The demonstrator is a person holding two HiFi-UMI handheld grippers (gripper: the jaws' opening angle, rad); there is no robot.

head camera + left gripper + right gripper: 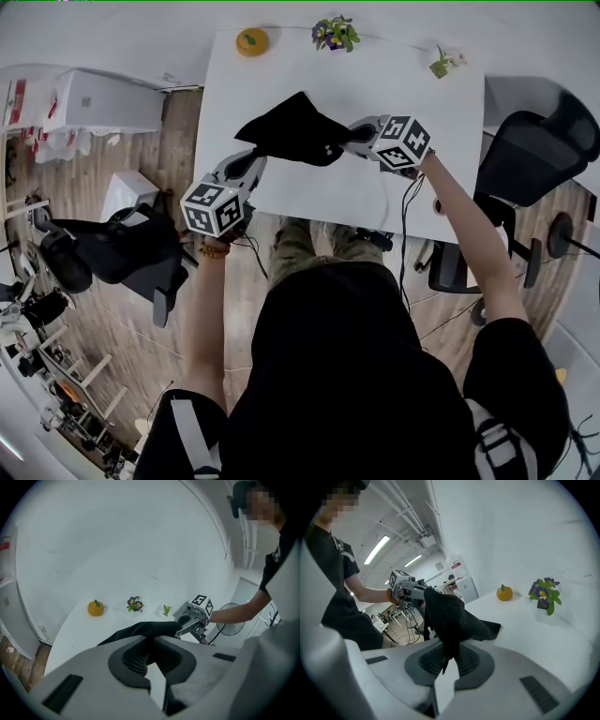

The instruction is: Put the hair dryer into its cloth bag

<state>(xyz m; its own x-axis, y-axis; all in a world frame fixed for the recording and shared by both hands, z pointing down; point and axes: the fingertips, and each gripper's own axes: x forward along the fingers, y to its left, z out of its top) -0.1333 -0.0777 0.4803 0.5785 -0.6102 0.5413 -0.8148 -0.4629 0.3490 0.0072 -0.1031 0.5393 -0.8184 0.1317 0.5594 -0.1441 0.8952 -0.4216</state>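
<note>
Black cloth bag [298,131] hangs above the white table [375,192], each end pinched tight by the left gripper [251,157] and right gripper [352,134]. No hair dryer shows outside it, so it is perhaps already bagged.

Left gripper [253,157] and right gripper [351,138], both clamped.

No words or numbers can be read here — the left cube [214,208] and the right cube [403,142] show only black-and-white squares. A red label [18,100] off to the side is too small to read.
</note>
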